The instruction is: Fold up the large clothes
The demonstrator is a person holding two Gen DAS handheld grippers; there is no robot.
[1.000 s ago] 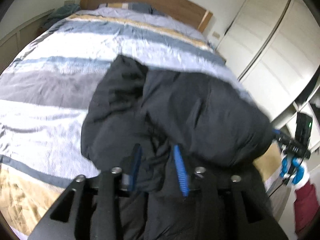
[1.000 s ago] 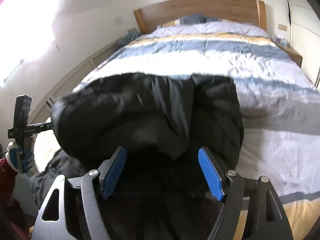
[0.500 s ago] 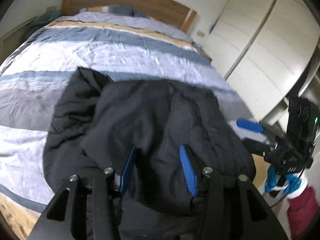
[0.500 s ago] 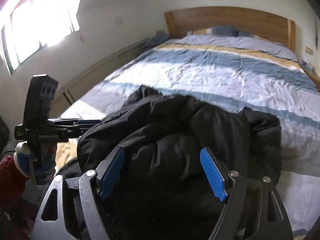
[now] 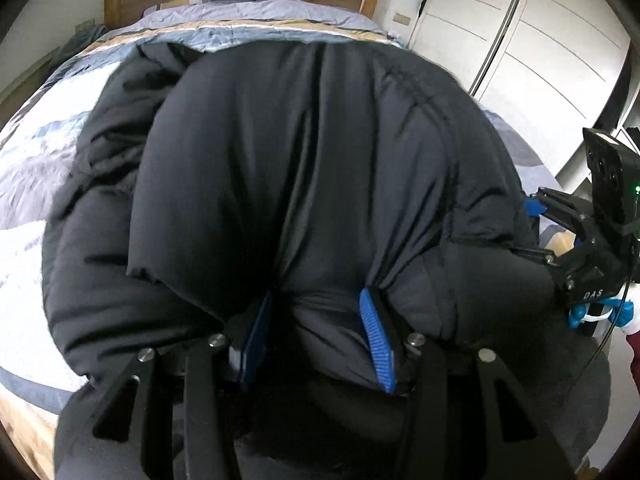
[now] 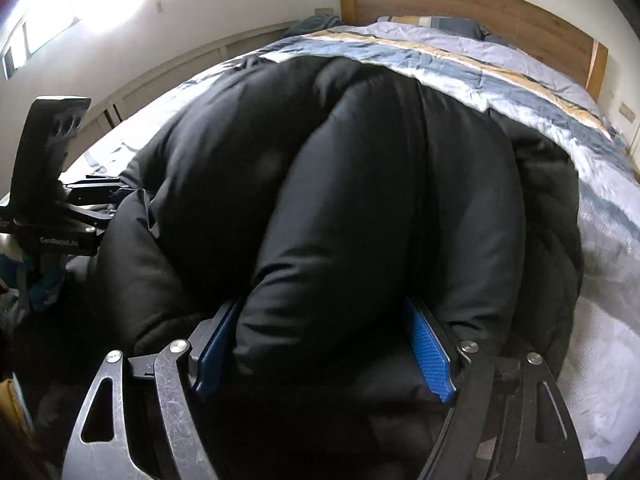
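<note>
A bulky black jacket (image 5: 312, 168) is bunched over the striped bed (image 5: 36, 152), below the headboard (image 6: 480, 4). The left tool (image 5: 316, 320) and right tool (image 6: 324, 340) each pinch a thick fold of it.

A home bedroom: striped duvet (image 5: 48, 128) on a bed, wooden headboard (image 6: 472, 4), white wardrobe doors (image 5: 532, 40)

Black puffer jacket (image 5: 312, 168) fills my left view, bunched and doubled over, quilted seam curving toward 1 o'clock. Matte fabric, puffy folds, gathered creases at 6 o'clock. In my right view same jacket (image 6: 360, 208) bulges in thick rolls, lower layer spreading toward 3 o'clock over striped bed.
</note>
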